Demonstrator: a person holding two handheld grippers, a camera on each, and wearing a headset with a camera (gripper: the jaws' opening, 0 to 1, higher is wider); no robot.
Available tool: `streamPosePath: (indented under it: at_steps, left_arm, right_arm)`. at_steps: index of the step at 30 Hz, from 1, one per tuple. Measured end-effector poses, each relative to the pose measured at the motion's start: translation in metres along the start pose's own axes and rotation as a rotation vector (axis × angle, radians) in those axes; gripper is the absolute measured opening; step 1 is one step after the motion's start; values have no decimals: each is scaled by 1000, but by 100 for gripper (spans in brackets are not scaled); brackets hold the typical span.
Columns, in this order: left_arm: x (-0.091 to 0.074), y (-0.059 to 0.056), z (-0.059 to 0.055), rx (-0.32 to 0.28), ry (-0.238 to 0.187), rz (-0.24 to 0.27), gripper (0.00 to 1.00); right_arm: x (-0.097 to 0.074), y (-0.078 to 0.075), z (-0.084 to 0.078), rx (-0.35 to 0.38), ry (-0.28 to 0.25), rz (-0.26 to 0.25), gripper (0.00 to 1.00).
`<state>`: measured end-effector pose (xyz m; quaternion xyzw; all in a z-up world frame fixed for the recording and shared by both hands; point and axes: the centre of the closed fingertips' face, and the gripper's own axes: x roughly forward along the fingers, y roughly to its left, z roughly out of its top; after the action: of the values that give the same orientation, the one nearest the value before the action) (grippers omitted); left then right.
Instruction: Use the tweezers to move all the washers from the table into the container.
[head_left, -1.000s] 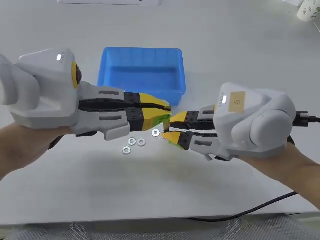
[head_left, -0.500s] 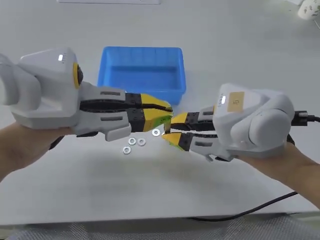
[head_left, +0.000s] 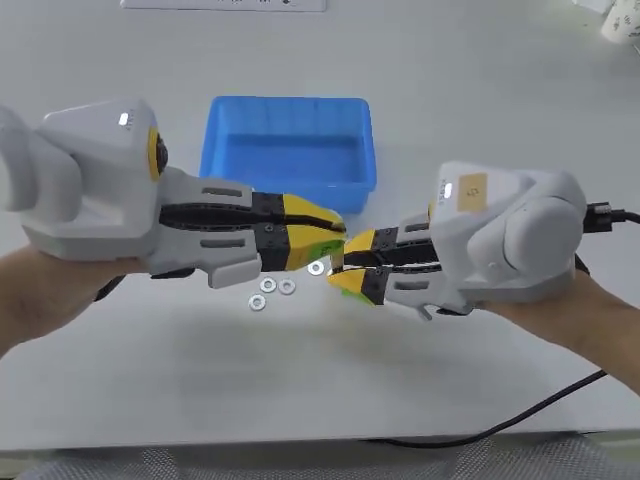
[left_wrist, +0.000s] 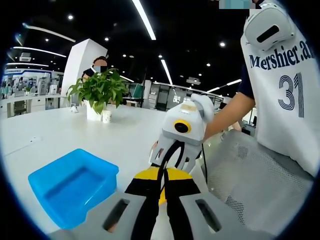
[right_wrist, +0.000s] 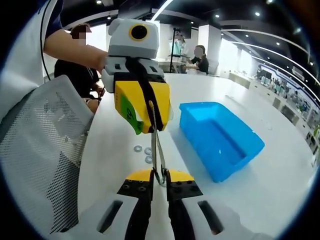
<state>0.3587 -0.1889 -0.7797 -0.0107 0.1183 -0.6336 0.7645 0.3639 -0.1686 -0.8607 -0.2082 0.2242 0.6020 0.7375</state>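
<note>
A black cable (head_left: 520, 412) crosses the near edge of the table (head_left: 300, 380) at 5 o'clock. Farther in, three washers (head_left: 268, 287) lie clustered on the table, with a fourth washer (head_left: 316, 267) at their 2 o'clock, under the gripper tips. Above them the left hand-held gripper (head_left: 338, 233) and the right hand-held gripper (head_left: 342, 262) meet tip to tip. Each is clenched on one end of the tweezers (right_wrist: 157, 150). The blue container (head_left: 290, 185) stands beyond, at 12 o'clock.
</note>
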Motion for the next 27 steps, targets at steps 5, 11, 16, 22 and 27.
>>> streamPosePath:
  at_steps: [5,11,16,22,27]
  left_arm:
    - [0,0,0,3,6,2,5]
    - [-1,1,0,15,21,3,5]
    - [-4,-1,4,22,19,5,5]
    - [-11,-1,14,45,19,13,5]
    - [-18,-4,28,90,21,19,5]
  right_arm:
    - [1,0,-1,-10,6,1,10]
    - [2,0,-1,-25,16,-10,10]
    - [1,1,3,-28,10,-14,9]
    - [-2,0,14,-43,0,-25,9]
    - [-8,-2,30,-76,-14,-43,9]
